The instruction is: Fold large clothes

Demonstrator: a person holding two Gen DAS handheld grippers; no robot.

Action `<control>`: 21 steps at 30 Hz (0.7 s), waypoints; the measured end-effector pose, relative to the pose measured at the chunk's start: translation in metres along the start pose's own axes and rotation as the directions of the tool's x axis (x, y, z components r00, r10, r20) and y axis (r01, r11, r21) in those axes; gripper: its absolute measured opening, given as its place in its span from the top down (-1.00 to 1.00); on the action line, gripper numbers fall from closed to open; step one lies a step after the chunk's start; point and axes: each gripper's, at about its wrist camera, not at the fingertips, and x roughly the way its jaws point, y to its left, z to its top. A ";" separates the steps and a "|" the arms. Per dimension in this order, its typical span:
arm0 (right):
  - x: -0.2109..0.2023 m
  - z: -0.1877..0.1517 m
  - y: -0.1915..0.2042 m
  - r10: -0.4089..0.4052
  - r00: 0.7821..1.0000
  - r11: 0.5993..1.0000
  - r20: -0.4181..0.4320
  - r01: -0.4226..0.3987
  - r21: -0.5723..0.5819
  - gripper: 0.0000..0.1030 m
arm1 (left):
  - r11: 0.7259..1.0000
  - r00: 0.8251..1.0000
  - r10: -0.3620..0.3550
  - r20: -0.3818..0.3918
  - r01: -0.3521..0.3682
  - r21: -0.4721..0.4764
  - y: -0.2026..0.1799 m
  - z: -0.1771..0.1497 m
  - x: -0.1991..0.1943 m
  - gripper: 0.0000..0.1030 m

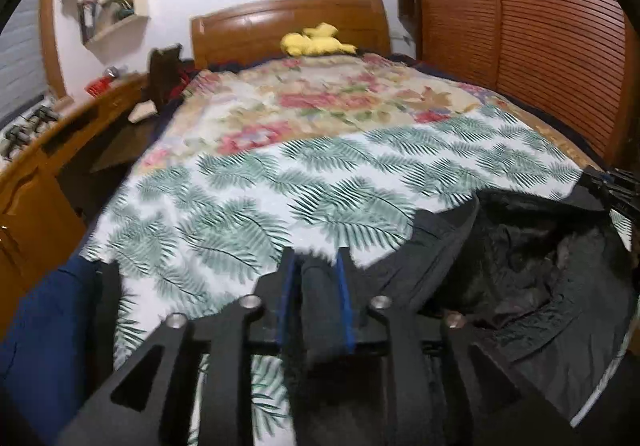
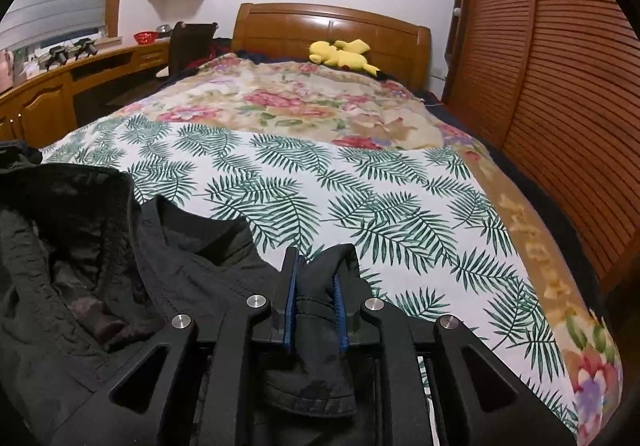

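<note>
Both grippers, left (image 1: 318, 266) and right (image 2: 318, 266), had their fingers clamped on the black jacket's (image 2: 192, 266) edge; open leaf-print sheet (image 2: 360, 198) stretched ahead.

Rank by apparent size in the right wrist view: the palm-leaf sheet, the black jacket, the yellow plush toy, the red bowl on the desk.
1. palm-leaf sheet
2. black jacket, though nearness to the camera enlarges it
3. yellow plush toy
4. red bowl, far off and tiny
</note>
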 end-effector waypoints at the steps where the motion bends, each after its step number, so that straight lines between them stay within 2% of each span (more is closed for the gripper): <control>1: 0.000 0.000 -0.001 0.000 1.000 1.000 0.000 0.000 0.002 0.63 | 1.000 1.000 0.009 0.012 -0.009 0.000 0.002 0.000 -0.003 0.52; 3: -0.001 0.001 -0.003 0.003 1.000 1.000 -0.001 -0.003 0.017 0.52 | 1.000 1.000 0.002 0.030 -0.002 -0.015 0.009 0.002 -0.012 0.43; 4: -0.002 0.001 -0.005 0.002 1.000 1.000 -0.001 -0.002 0.021 0.40 | 1.000 1.000 0.000 0.029 0.000 -0.014 0.010 0.000 -0.015 0.42; 5: -0.004 0.002 -0.006 -0.015 1.000 1.000 0.010 0.014 0.022 0.18 | 1.000 1.000 0.001 0.030 -0.001 -0.011 0.012 -0.001 -0.017 0.39; 8: -0.012 0.005 -0.012 -0.028 0.999 0.999 0.036 0.027 0.024 -0.03 | 1.000 1.000 -0.011 0.019 0.011 -0.008 0.012 -0.009 -0.020 0.37; 17: -0.007 -0.013 -0.036 0.028 1.000 0.998 -0.013 -0.027 0.062 -0.05 | 0.993 0.991 -0.116 -0.060 0.115 -0.025 -0.005 -0.058 -0.016 0.34; 21: 0.031 -0.015 -0.038 0.066 0.990 0.997 -0.127 -0.059 0.056 -0.05 | 0.990 0.986 -0.138 -0.091 0.137 -0.018 -0.017 -0.071 -0.009 0.34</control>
